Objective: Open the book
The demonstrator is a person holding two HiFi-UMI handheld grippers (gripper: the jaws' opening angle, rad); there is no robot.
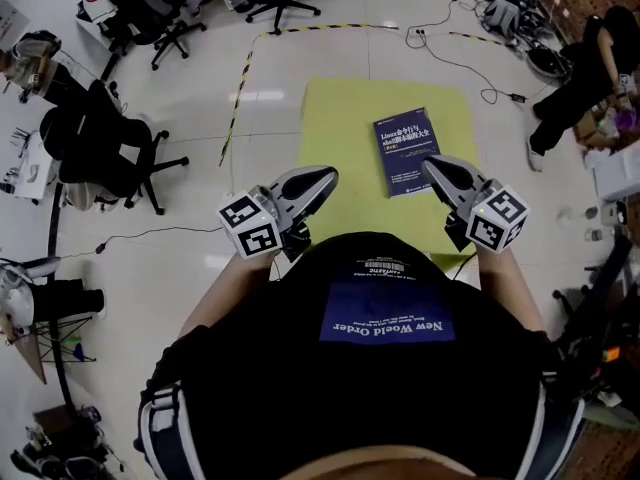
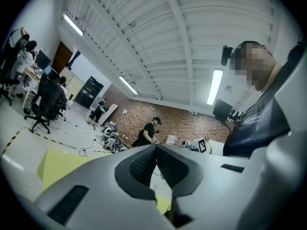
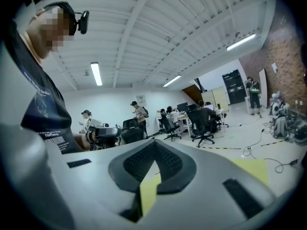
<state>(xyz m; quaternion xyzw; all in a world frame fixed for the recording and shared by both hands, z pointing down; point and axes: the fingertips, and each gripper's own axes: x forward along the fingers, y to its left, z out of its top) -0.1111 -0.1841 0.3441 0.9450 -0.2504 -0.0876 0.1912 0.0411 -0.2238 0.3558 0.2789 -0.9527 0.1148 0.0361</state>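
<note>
Book (image 1: 407,153) is lying closed, blue cover up, on the yellow surface (image 1: 340,118) right in front of the person. Left gripper (image 1: 330,175) sits off to the book's left, its fingers (image 2: 141,164) squeezed fully together with nothing in them. Right gripper (image 1: 428,163) is the same deal, clamped tight and empty. Its tip is over the book's near right corner, and I can't tell if it touches.

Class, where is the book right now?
In the head view, the book lies closed on the yellow mat, toward its right side, by the right hand-held gripper.
</note>
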